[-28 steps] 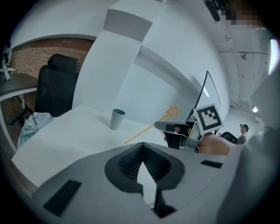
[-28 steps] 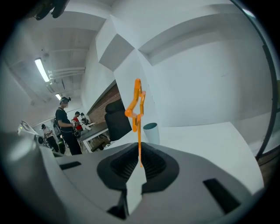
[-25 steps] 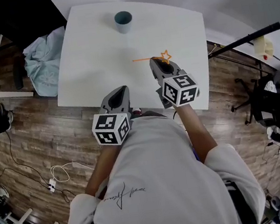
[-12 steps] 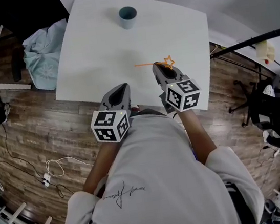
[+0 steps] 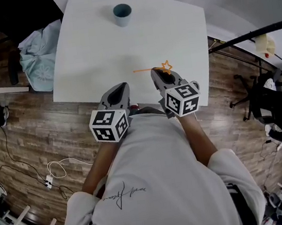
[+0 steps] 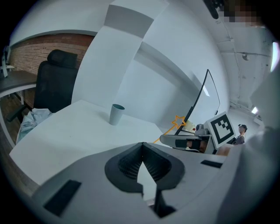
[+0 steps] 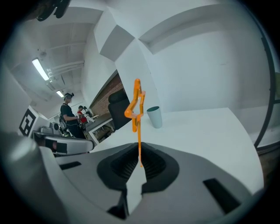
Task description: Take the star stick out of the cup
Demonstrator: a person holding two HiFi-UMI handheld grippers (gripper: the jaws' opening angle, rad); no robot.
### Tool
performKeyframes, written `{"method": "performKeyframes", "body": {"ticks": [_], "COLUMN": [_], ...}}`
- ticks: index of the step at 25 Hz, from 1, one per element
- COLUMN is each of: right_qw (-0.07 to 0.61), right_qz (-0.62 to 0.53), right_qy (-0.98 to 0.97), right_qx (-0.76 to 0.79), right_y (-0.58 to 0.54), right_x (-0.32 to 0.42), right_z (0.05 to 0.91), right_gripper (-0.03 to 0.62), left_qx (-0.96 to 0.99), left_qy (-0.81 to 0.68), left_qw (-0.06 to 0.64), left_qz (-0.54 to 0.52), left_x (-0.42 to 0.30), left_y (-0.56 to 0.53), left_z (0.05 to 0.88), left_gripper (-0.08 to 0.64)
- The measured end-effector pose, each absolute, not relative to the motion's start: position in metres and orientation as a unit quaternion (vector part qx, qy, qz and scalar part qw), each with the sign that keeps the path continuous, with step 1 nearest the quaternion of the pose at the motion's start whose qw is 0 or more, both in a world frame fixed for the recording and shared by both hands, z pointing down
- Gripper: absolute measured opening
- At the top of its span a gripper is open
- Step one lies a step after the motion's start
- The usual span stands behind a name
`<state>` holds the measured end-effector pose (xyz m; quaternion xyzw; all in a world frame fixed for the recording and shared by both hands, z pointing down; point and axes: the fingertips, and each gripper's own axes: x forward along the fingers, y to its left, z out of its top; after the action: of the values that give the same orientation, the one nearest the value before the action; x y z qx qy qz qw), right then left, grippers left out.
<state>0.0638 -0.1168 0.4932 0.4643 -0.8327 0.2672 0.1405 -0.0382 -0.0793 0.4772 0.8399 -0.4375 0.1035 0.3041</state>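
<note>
The orange star stick (image 5: 151, 69) is out of the cup and held over the near right part of the white table (image 5: 91, 54). My right gripper (image 5: 156, 74) is shut on its thin shaft; in the right gripper view the star stick (image 7: 136, 109) rises upright from the closed jaws (image 7: 139, 151). The blue-grey cup (image 5: 122, 14) stands upright near the table's far edge, also seen as the cup (image 6: 116, 114) and the cup (image 7: 154, 117). My left gripper (image 5: 121, 86) is shut with nothing in it, at the table's near edge left of the right one.
A black chair with a light blue cloth (image 5: 38, 51) stands off the table's left side. A black stand arm (image 5: 245, 40) crosses beyond the right edge. Cables (image 5: 61, 172) lie on the wooden floor at the left.
My right gripper has drawn the star stick back toward the table's near edge, farther from the cup. The left gripper has barely moved.
</note>
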Motion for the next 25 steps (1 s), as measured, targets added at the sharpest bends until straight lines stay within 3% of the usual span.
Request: {"method": "performKeyframes", "body": {"ticks": [25], "right_qw": [0.141], "right_qz": [0.264], "right_qy": [-0.844], "right_qx": [0.445], "right_y": [-0.089], "right_x": [0.069], "right_z": [0.489], "right_gripper": [0.021], "left_qx": [0.839], "left_qy": [-0.441], "left_qw": [0.306], "left_qz": [0.086], "left_x": [-0.043], "left_y": [-0.076], "left_z": [0.472], "left_gripper": [0.003]}}
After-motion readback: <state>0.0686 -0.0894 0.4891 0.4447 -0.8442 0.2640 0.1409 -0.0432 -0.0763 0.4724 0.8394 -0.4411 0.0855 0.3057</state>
